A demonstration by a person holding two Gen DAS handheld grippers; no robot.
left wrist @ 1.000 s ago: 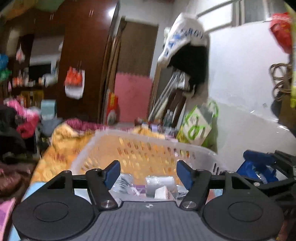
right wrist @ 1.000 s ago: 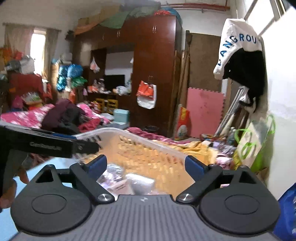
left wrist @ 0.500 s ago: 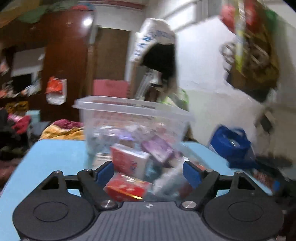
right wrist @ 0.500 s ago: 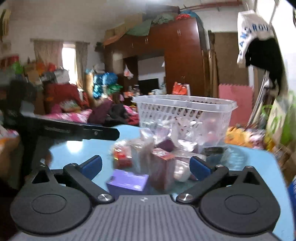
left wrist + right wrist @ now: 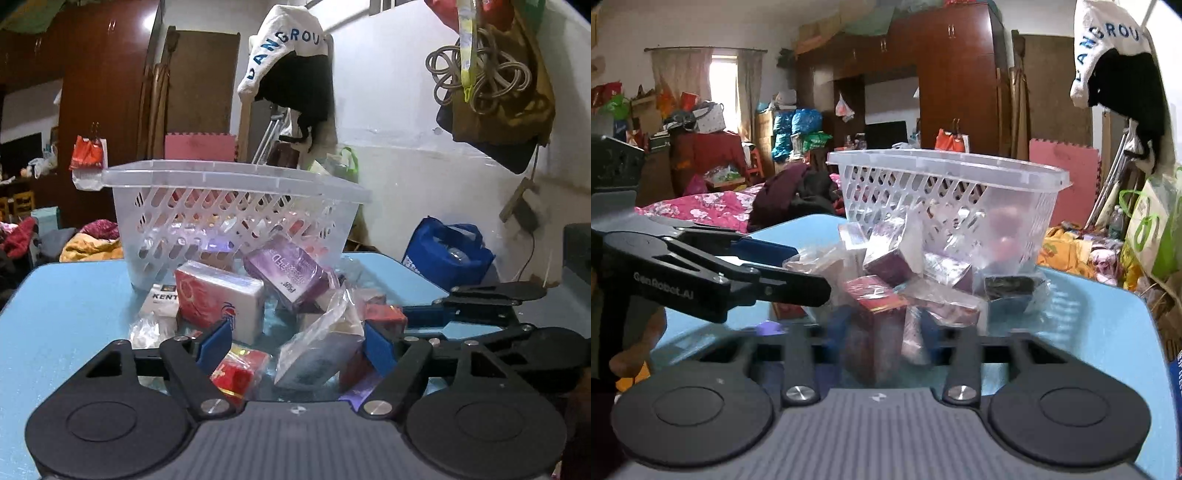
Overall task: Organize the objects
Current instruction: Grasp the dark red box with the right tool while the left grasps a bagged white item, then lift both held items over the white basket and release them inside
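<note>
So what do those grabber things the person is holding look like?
Both are black plastic. The left gripper has two blue pads on black jointed fingers, silver bolts, two round discs and a ribbed grey body. The right gripper looks the same; the left one's side reads "GenRobot.AI" in pale letters.

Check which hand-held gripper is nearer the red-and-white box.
Left: the left hand-held gripper has a finger beside the red-and-white box; the right hand-held gripper is across the pile.

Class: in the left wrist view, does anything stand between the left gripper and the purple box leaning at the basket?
Yes. A clear-wrapped box and a small red box lie between the left gripper's fingers, in front of the purple box. Its jaws have just been closing around them.
</note>
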